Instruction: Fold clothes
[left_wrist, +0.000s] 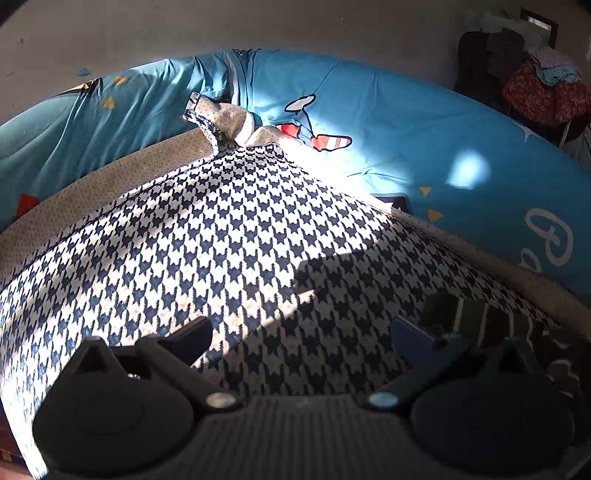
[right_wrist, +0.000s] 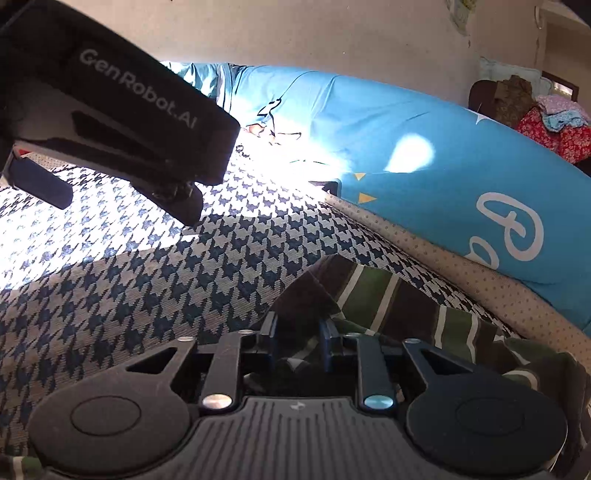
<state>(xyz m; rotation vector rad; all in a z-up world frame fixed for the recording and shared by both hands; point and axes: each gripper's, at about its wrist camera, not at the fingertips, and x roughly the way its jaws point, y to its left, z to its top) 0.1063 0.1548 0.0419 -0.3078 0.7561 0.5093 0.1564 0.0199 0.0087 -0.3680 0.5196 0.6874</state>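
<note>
"GenRobot.AI" is printed in pale letters on the left tool (right_wrist: 122, 206), whose fingers are spread wide and empty above the houndstooth blanket (left_wrist: 229, 236) on the bed, while the striped garment (right_wrist: 388, 299), lying on that blanket, is pinched between the nearly closed fingers of the right tool (right_wrist: 297, 332).

Striped garment (right_wrist: 388, 299): brown, green, white bands; crumpled on houndstooth cloth (right_wrist: 166, 280); one fold pinched in right gripper (right_wrist: 297, 332).
</note>
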